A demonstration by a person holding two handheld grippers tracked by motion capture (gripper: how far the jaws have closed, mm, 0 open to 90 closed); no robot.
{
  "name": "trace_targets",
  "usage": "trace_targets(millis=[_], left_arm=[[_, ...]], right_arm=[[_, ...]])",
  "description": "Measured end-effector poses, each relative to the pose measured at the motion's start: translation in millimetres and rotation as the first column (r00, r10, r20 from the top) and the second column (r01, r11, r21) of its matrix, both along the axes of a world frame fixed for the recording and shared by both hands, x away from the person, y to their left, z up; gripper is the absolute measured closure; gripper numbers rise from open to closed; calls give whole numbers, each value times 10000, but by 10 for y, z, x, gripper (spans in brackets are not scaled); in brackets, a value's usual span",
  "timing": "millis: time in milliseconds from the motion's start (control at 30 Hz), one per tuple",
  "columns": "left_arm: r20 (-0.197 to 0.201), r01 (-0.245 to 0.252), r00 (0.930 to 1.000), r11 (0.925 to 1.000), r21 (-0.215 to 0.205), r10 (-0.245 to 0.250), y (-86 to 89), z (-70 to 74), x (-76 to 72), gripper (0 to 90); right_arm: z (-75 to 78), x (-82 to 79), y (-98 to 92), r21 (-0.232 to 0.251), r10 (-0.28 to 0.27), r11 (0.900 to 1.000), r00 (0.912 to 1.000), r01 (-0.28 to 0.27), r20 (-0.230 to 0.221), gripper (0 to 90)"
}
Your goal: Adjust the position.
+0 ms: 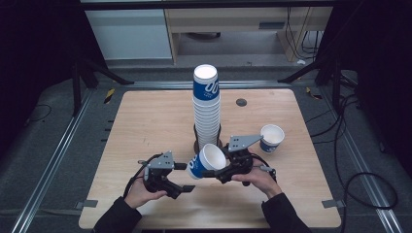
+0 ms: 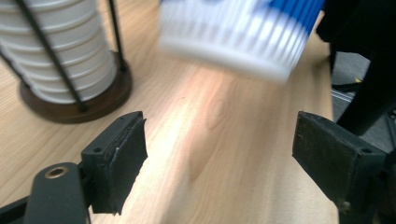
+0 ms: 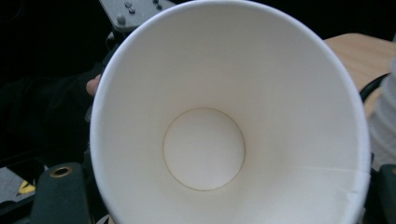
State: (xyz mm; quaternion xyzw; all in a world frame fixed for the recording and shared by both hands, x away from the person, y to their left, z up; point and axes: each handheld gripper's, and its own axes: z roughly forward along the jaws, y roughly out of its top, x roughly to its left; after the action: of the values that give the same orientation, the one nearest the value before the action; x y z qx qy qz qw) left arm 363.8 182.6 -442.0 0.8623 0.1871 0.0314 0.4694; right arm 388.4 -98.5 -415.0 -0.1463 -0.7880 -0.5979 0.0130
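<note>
High view: my right gripper (image 1: 210,173) is clamped on the rim of a blue-and-white paper cup (image 1: 206,161), which I hold tipped on its side above the wooden table (image 1: 145,126), mouth facing me, just in front of the tall stack of cups (image 1: 206,109) in its wire holder. My left gripper (image 1: 187,177) sits low beside the cup's blue base, jaws spread wide and holding nothing. A second single cup (image 1: 271,138) stands upright on the table, to the right of the stack.

Left gripper view: both black pads (image 2: 122,161) stand far apart over bare wood; the held cup's blurred wall (image 2: 243,32) hangs beyond them, clear of both, and the stack's dark round base (image 2: 74,100) lies at upper left.

Right gripper view: I look straight into the held cup's white interior (image 3: 204,149).
</note>
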Motion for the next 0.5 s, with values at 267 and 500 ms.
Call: trace_targets(millis=[267, 500], left_arm=[[-104, -1450, 9894, 9894, 33, 1450, 187, -22, 129, 152], [-101, -2446, 9696, 9696, -8, 2446, 306, -26, 183, 152]], right_arm=[[78, 34, -196, -179, -1197, 9926, 9923, 1204, 330, 207], [81, 61, -302, -929, -2322, 9668, 9703, 2379, 685, 207]])
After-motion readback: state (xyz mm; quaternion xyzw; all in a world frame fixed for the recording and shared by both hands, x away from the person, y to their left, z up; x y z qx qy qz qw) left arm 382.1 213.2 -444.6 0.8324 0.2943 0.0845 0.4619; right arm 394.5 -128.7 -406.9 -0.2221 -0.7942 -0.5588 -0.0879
